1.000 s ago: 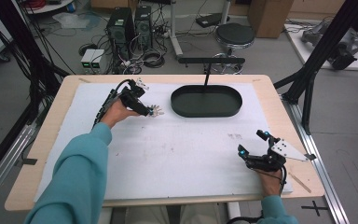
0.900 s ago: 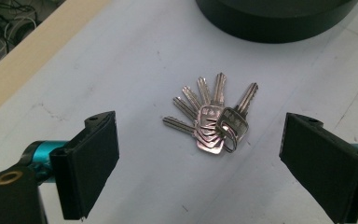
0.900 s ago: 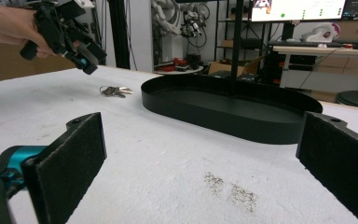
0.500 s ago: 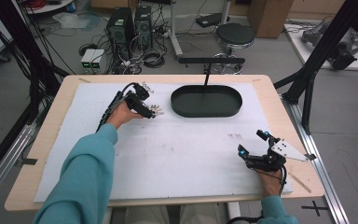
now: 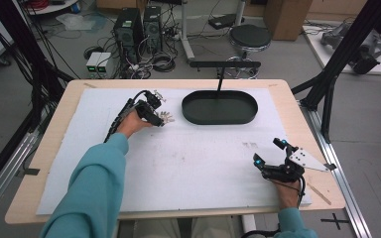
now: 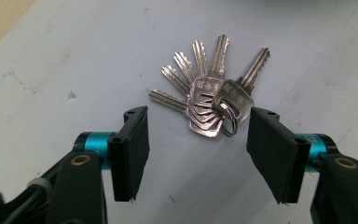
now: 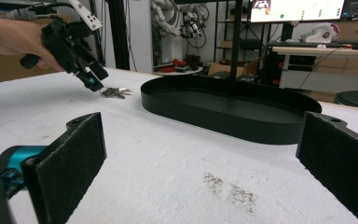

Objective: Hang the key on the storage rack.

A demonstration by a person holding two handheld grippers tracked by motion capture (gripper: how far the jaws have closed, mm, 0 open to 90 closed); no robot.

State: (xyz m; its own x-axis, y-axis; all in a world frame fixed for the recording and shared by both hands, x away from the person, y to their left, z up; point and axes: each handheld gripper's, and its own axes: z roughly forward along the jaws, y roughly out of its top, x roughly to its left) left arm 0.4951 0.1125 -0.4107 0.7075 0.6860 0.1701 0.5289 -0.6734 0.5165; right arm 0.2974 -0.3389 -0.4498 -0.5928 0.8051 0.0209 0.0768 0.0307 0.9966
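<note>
Mat: my white mat (image 5: pixel 188 163) covers the table.
Tray: black oval tray (image 5: pixel 220 107) sits empty at the far side.
Right gripper (image 5: pixel 272 154): I rest it near the front edge, jaws spread wide, nothing between.
Left gripper (image 6: pixel 198 140): jaws have just been closing, pads not yet touching anything.
Keys: the fanned bunch of keys (image 6: pixel 209 95) lies flat on the mat between my left jaws, just left of the tray.

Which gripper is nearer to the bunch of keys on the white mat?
The left gripper. Its jaws, which have just been closing, stand on either side of the bunch of keys without touching it. The right gripper is far away, near the table's front right corner, jaws open.
</note>
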